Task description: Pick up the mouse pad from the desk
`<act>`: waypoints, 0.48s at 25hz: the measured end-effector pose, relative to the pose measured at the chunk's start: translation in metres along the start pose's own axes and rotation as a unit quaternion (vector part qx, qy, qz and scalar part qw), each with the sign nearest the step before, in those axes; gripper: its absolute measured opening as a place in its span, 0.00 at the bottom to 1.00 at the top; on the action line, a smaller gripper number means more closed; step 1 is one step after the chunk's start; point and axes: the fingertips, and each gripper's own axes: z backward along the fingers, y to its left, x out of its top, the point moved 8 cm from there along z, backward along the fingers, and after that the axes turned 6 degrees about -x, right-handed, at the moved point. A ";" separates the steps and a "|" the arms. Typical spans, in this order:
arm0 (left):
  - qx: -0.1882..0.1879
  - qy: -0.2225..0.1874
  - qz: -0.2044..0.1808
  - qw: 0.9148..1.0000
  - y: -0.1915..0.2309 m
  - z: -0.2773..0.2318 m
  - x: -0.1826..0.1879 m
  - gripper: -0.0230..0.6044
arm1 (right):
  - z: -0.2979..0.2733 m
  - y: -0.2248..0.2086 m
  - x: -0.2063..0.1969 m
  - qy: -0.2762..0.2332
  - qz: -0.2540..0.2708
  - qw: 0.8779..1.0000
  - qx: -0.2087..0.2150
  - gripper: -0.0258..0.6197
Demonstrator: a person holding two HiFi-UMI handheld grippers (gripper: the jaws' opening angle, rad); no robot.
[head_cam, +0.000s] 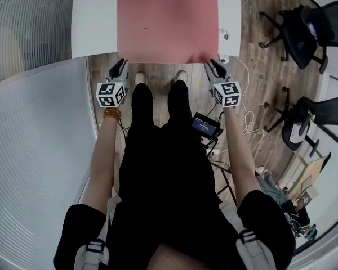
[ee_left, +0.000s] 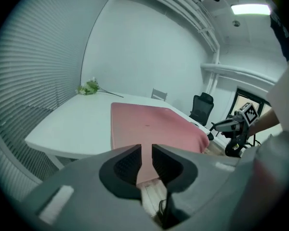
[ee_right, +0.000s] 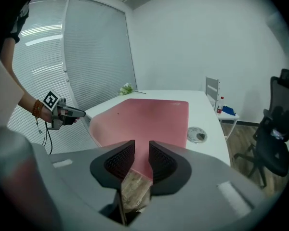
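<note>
Pink mouse pad [head_cam: 168, 22], found flat on white desk [head_cam: 93, 21], long axis nine-to-three; near edge noted at twelve o'clock from left gripper [head_cam: 123, 63] and right gripper [head_cam: 213, 64] alike. Both jaw pairs found slightly parted, empty.

You are working in an office: a white desk [head_cam: 96, 27] stands beside slatted window blinds [ee_left: 33, 81]; black swivel chairs [head_cam: 301, 32] sit on a wood-plank floor [head_cam: 259, 77]; a flat light panel [ee_left: 250, 8] is overhead.
</note>
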 end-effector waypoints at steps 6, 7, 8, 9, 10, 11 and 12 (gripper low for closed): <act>0.023 0.003 0.060 0.998 0.014 -0.008 -0.029 0.16 | -0.005 -0.019 -0.025 0.015 -0.043 0.999 -0.016 0.25; 0.029 0.005 0.069 0.997 0.017 -0.009 -0.034 0.16 | -0.006 -0.022 -0.030 0.018 -0.054 0.998 -0.015 0.26; 0.034 0.006 0.077 0.996 0.019 -0.009 -0.038 0.17 | -0.008 -0.025 -0.035 0.020 -0.065 0.998 -0.015 0.27; 0.038 0.004 0.087 0.995 0.023 -0.009 -0.042 0.18 | -0.010 -0.028 -0.040 0.023 -0.077 0.997 -0.015 0.28; 0.041 -0.001 0.098 0.994 0.026 -0.009 -0.046 0.19 | -0.011 -0.031 -0.045 0.024 -0.090 0.996 -0.016 0.29; 0.043 -0.008 0.111 0.993 0.030 -0.009 -0.049 0.20 | -0.013 -0.034 -0.049 0.024 -0.102 0.994 -0.018 0.30; 0.043 -0.017 0.125 0.991 0.034 -0.009 -0.051 0.21 | -0.014 -0.037 -0.053 0.022 -0.114 0.993 -0.020 0.30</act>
